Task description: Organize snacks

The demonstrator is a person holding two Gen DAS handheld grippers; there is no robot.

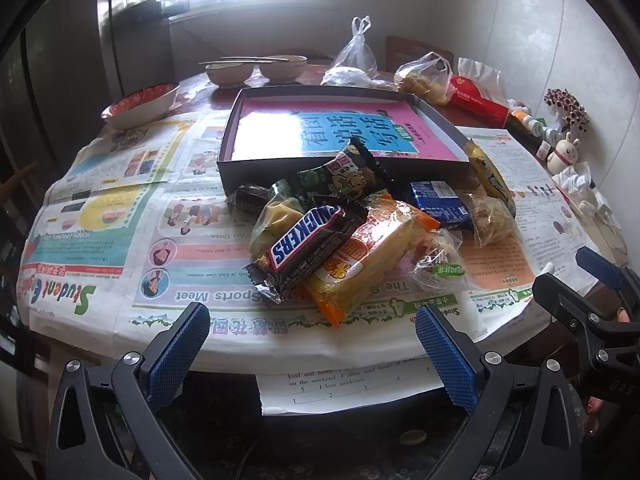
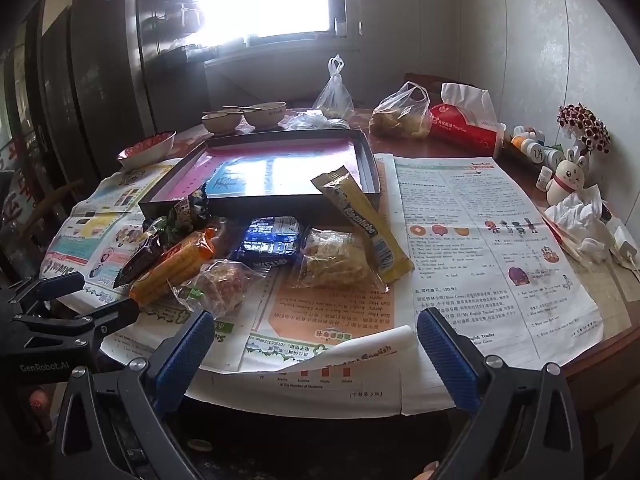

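Observation:
A pile of wrapped snacks lies on the newspaper-covered table in front of a shallow dark box (image 1: 344,170) with a pink and blue book cover inside. On top are a Snickers bar (image 1: 306,242), an orange-wrapped cake (image 1: 376,256), a blue packet (image 1: 440,204) and a long yellow packet (image 1: 490,176). The box (image 2: 280,200), the blue packet (image 2: 270,242) and the yellow packet (image 2: 366,224) also show in the right wrist view. My left gripper (image 1: 312,354) is open and empty at the table's near edge. My right gripper (image 2: 316,360) is open and empty, to the right of the left one.
Two bowls with chopsticks (image 1: 256,68) and a red-patterned bowl (image 1: 140,104) stand at the back left. Plastic bags (image 1: 424,76), a red tissue pack (image 2: 464,128), small bottles and a rabbit figure (image 2: 566,180) line the back right by the wall.

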